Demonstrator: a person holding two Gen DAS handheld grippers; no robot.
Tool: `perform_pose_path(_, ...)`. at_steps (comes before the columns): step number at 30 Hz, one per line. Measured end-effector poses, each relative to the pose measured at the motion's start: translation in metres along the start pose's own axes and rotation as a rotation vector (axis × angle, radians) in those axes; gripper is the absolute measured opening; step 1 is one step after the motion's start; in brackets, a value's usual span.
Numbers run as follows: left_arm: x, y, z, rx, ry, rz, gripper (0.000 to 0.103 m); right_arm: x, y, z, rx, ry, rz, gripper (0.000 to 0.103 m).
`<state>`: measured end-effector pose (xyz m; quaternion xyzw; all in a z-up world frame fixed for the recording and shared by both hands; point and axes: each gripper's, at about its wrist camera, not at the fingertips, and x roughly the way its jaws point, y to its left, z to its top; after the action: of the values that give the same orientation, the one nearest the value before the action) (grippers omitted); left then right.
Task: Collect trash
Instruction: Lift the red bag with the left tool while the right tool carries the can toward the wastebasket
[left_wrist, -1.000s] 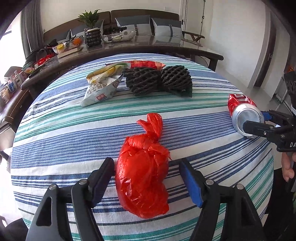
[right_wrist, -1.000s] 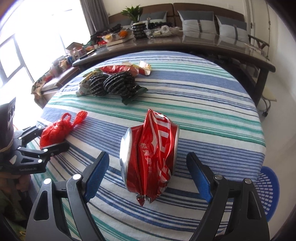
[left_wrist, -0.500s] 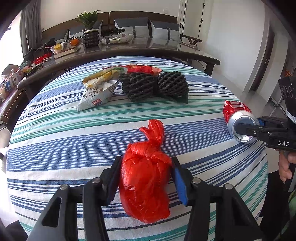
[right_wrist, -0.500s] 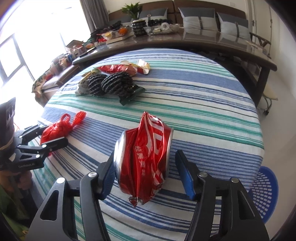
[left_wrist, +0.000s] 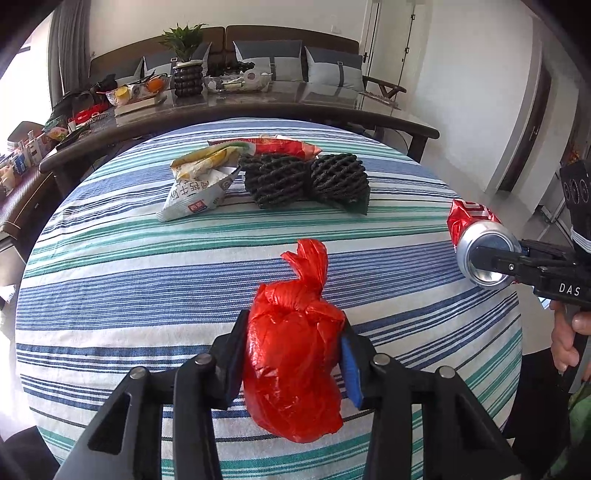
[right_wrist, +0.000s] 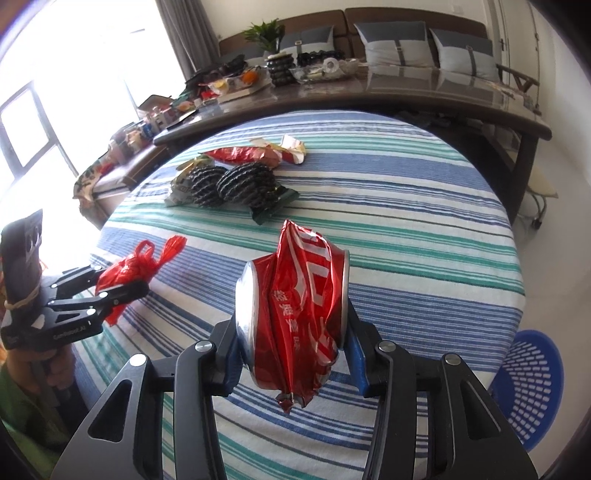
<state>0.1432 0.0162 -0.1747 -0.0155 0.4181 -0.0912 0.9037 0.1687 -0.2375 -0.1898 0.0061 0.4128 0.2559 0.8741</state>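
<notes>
Striped table (left_wrist: 110, 280): wrappers (left_wrist: 207, 184) and black netting (left_wrist: 303, 181) left at far side. Blue basket (right_wrist: 532, 384) on floor, near right, likely the bin. Lift both straight up, don't squeeze harder. Left gripper (left_wrist: 291, 354) clamped on red bag (left_wrist: 291, 365); right gripper (right_wrist: 291, 339) clamped on crushed can (right_wrist: 295, 317)

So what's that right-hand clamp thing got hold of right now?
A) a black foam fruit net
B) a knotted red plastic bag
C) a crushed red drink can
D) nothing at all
C: the right gripper has its pads pressed on both ends of the crushed red can; the red bag sits in the left gripper.
</notes>
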Motion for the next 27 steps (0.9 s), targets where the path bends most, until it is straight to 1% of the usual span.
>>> perform_pose_path(7,-0.013,-0.016,0.004,0.007,-0.025,0.031,0.044,-0.010,0.006,-0.003,-0.022,-0.020,-0.003,0.047)
perform_pose_path(14,-0.024,-0.041,0.008,0.041,-0.062,0.045,0.044,-0.021,-0.001,-0.009,-0.007,-0.038,-0.013,0.047)
perform_pose_path(21,-0.029,-0.059,0.018,0.061,-0.086,0.039,0.044,-0.027,-0.004,-0.012,-0.002,-0.047,-0.018,0.047)
perform_pose_path(27,-0.027,-0.072,0.020,0.073,-0.084,0.020,0.044,-0.032,-0.010,-0.017,0.001,-0.046,-0.026,0.047)
